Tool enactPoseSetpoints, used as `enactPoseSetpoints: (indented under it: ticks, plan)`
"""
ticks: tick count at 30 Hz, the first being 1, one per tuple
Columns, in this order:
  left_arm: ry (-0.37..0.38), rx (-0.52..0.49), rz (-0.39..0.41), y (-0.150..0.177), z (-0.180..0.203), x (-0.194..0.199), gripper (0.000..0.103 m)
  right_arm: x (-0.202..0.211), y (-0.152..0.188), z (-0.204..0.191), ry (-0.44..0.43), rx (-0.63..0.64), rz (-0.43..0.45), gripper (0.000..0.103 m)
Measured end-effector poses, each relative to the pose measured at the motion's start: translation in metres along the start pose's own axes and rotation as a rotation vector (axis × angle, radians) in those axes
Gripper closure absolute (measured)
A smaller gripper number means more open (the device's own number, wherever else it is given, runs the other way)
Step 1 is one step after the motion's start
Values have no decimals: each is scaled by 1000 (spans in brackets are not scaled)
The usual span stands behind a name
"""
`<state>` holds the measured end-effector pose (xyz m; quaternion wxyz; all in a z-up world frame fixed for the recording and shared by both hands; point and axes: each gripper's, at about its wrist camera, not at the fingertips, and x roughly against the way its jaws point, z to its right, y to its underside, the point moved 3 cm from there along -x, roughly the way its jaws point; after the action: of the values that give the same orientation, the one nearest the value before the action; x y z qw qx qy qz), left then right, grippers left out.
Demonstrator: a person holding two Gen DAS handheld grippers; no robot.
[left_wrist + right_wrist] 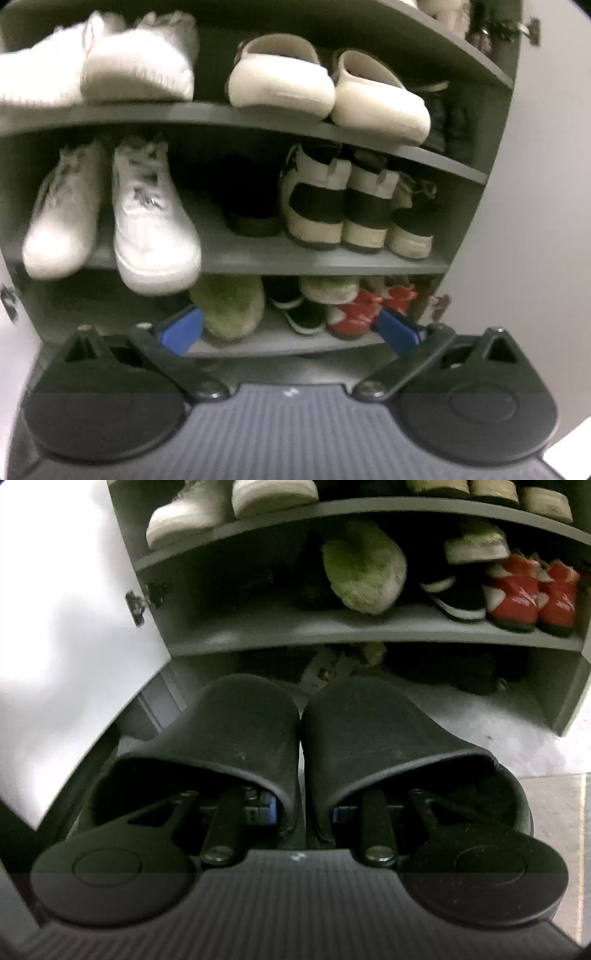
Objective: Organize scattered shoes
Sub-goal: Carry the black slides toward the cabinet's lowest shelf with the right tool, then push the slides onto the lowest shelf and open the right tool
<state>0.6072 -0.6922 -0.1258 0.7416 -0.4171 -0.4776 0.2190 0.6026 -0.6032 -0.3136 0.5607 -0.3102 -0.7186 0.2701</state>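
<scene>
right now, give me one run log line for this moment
left gripper: open, empty, facing shoe cabinet | right gripper: shut on pair of black slippers, one finger inside each | slippers held before bottom shelf

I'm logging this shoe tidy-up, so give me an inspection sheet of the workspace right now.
Surface: grey shoe cabinet shelves, pale floor in front.
Job's things: pair of black slippers pinched together by their inner walls, held before the bottom compartment.
Clutter: white sneakers, cream clogs, green fuzzy slipper, red shoes all shelved.
Grippers: left hand-held gripper open, empty; right hand-held gripper shut on the slippers.
Cables: nothing seen.
Surroundings: open white cabinet door, hinge visible.
</scene>
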Motion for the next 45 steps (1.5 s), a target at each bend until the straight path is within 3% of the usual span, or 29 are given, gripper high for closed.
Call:
enactPoseSetpoints:
  ticks: [8, 14, 21, 26, 32, 35, 45]
  plan:
    - [30, -20, -26, 7, 2, -2, 0, -23, -6, -38, 10, -39, 97, 75]
    - [59, 47, -63, 4, 3, 1, 0, -31, -8, -78, 59, -89, 275, 74]
    - [76, -20, 23, 0, 13, 21, 0, -39, -19, -109, 25, 8, 366, 74]
    - [66, 7, 19, -3, 5, 19, 0, -66, -41, -120, 33, -12, 423, 74]
    - [44, 52, 1, -10, -4, 9, 0, -127, -68, -120, 91, -48, 428, 74]
    - [52, 70, -6, -13, -4, 9, 1, -166, -78, -128, 105, 2, 401, 74]
    - [39, 52, 2, -20, -9, 4, 0, -234, -115, -129, 101, 17, 408, 75]
